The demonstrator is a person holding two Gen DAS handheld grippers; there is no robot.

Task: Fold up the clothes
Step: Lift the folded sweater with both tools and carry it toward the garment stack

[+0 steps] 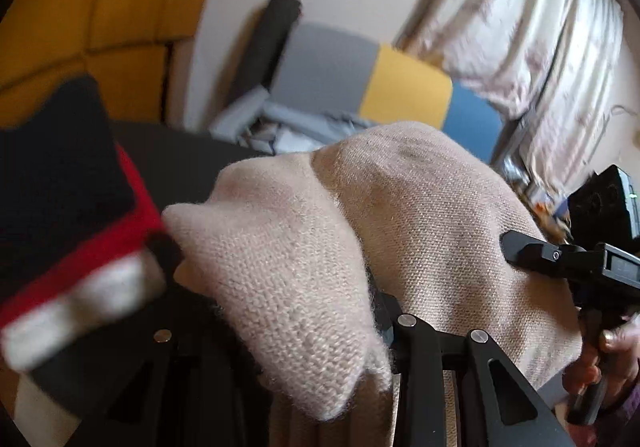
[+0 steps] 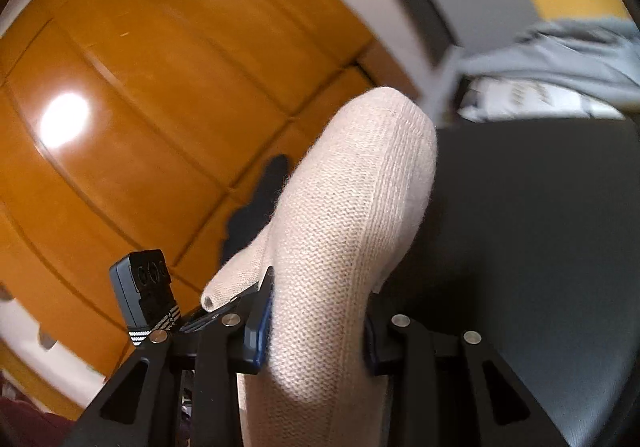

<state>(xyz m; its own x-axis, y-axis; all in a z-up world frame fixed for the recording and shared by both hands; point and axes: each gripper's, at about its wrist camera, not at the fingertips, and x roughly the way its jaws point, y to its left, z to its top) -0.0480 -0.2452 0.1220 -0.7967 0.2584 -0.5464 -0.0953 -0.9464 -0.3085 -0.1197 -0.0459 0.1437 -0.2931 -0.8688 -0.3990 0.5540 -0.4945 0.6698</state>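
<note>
**Soft knit held in both grippers, above the dark table**

The cream knit garment [image 1: 304,247] is bunched and clamped between the pads of the left gripper [image 1: 320,331], and the right gripper [image 2: 316,327] is likewise clamped on a thick fold — both above the dark table [image 2: 540,227]. It looks light, limp and fuzzy — likely to sag and stretch rather than slip. Best held at hems or corners, well apart, so it hangs flat over the table.

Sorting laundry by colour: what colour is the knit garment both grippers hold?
Pale beige-pink knit garment, clearest in the right wrist view.
</note>
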